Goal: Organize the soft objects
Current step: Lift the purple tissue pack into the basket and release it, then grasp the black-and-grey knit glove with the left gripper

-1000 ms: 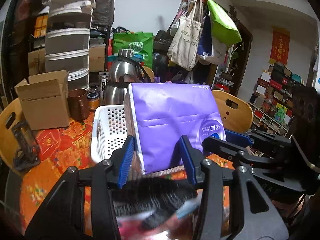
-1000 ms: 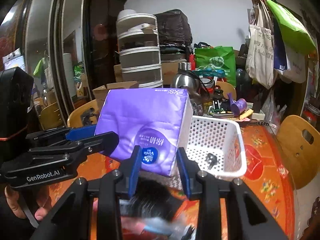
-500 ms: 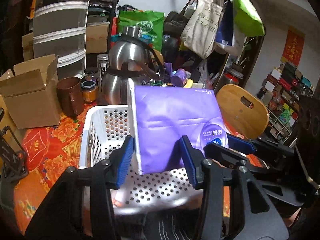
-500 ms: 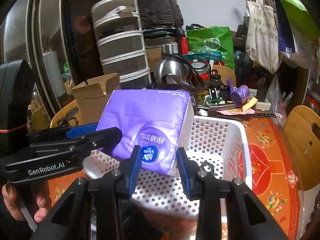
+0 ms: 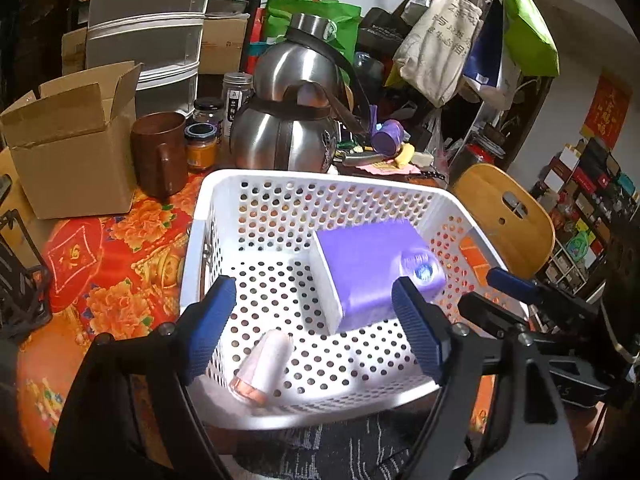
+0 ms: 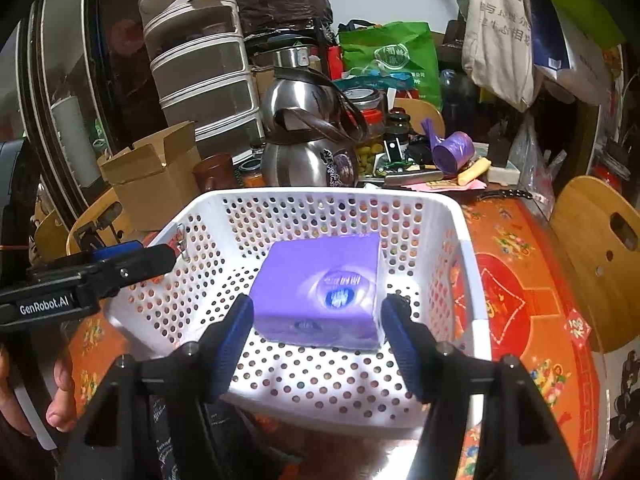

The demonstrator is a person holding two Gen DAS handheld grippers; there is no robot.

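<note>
A purple tissue pack [image 5: 372, 272] [image 6: 320, 292] lies inside the white perforated basket [image 5: 200, 216] [image 6: 460, 216], toward its right side, slightly blurred. My left gripper [image 5: 312, 328] hovers over the basket's near edge, its jaws opening, and its blue pads are off the pack. My right gripper [image 6: 318, 344] is just behind the pack; its jaws are opening too, with the pack past the fingertips and untouched. A small pink-white roll [image 5: 262, 364] lies at the basket's front left. Each gripper shows in the other's view: right gripper [image 5: 520, 292], left gripper [image 6: 120, 264].
Behind the basket stand a steel kettle [image 5: 292, 120], a brown mug [image 5: 160, 152], jars and an open cardboard box [image 5: 72, 136]. A wooden chair [image 5: 508, 216] is at the right. Stacked drawers and hanging bags fill the back. A hand [image 6: 60, 392] holds the left gripper.
Both grippers moved forward and down over the basket, then spread their jaws. The purple pack left their grip and now lies in the basket.
</note>
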